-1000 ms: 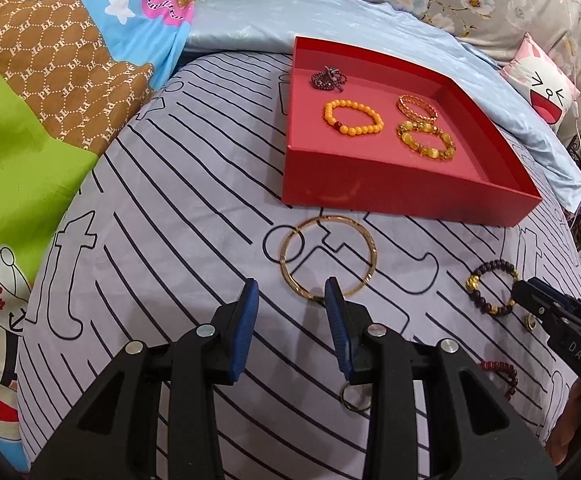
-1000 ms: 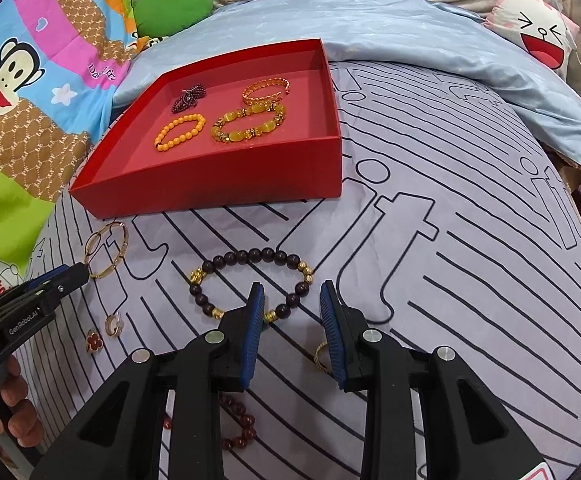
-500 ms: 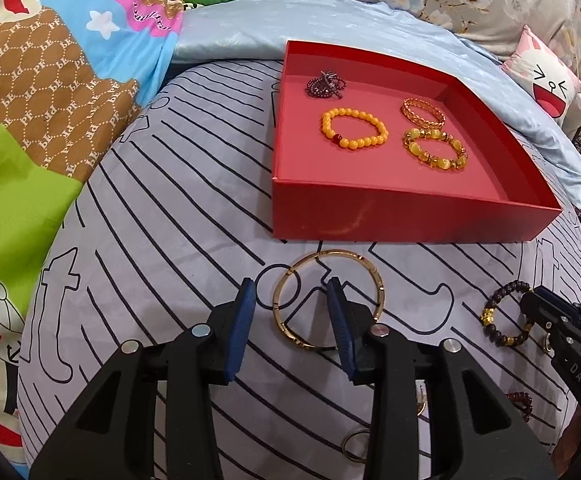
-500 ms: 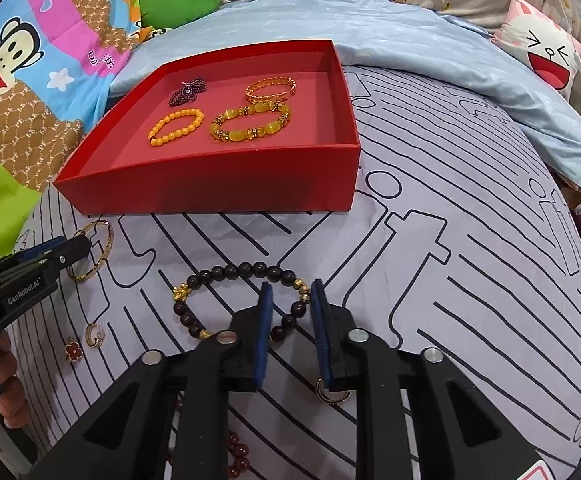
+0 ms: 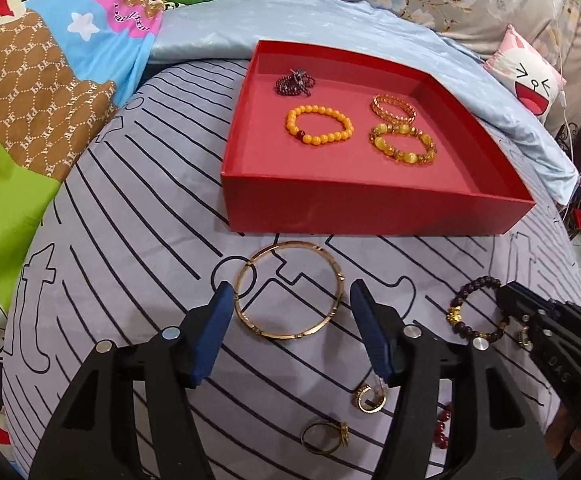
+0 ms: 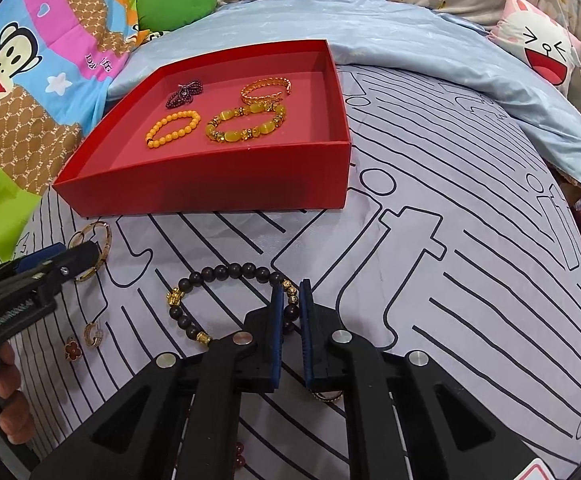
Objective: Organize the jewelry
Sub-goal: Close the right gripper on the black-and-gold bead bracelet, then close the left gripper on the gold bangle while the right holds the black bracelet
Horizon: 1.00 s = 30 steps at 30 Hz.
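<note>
Only the left wrist view shows the left gripper (image 5: 292, 306) with jaws just widened, straddling the smooth gold bangle (image 5: 289, 289) on the line-printed bedsheet (image 5: 138, 216), near the red box (image 5: 370, 212). The right wrist view alone shows the right gripper (image 6: 290, 304) with jaws just narrowed, pinching the dark round-beaded bracelet (image 6: 226, 270). Glossy yellow beaded bracelets (image 6: 173, 128) lie inside the box.
</note>
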Available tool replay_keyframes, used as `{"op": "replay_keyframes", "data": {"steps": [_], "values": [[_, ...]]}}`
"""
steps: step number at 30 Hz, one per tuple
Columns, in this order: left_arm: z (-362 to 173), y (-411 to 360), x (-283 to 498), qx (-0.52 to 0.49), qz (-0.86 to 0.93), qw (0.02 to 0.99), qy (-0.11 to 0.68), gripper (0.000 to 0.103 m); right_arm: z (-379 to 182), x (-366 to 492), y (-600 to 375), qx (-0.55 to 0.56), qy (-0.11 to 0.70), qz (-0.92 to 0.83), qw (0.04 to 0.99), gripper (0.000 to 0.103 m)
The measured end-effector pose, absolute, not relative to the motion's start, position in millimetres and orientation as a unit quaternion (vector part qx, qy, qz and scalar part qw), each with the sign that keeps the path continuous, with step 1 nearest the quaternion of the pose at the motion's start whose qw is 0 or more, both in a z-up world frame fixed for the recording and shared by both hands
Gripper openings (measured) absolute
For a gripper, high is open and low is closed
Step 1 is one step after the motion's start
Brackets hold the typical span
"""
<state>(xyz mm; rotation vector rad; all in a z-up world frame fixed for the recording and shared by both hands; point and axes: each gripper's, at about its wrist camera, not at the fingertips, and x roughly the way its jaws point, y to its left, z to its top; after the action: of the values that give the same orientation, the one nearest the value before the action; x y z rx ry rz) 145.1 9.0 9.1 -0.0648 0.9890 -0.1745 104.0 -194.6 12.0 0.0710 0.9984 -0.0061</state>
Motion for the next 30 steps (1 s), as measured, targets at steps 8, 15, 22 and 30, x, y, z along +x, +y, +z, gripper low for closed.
{"op": "replay_keyframes", "data": {"steps": [8, 15, 22, 30], "values": [[10, 6, 142, -0.023, -0.098, 0.877, 0.469, 0.017, 13, 101, -196, 0.044, 0.48, -0.002, 0.876, 0.008], [15, 10, 138, -0.046, -0.113, 0.873, 0.473, 0.033, 15, 98, -198, 0.048, 0.48, -0.003, 0.876, 0.008], [19, -13, 142, -0.017, -0.113, 0.883, 0.456, 0.067, 15, 97, -202, 0.063, 0.483, -0.003, 0.873, 0.008], [8, -27, 148, 0.013, -0.106, 0.882, 0.46, 0.057, 14, 95, -203, 0.064, 0.484, -0.002, 0.872, 0.008]]}}
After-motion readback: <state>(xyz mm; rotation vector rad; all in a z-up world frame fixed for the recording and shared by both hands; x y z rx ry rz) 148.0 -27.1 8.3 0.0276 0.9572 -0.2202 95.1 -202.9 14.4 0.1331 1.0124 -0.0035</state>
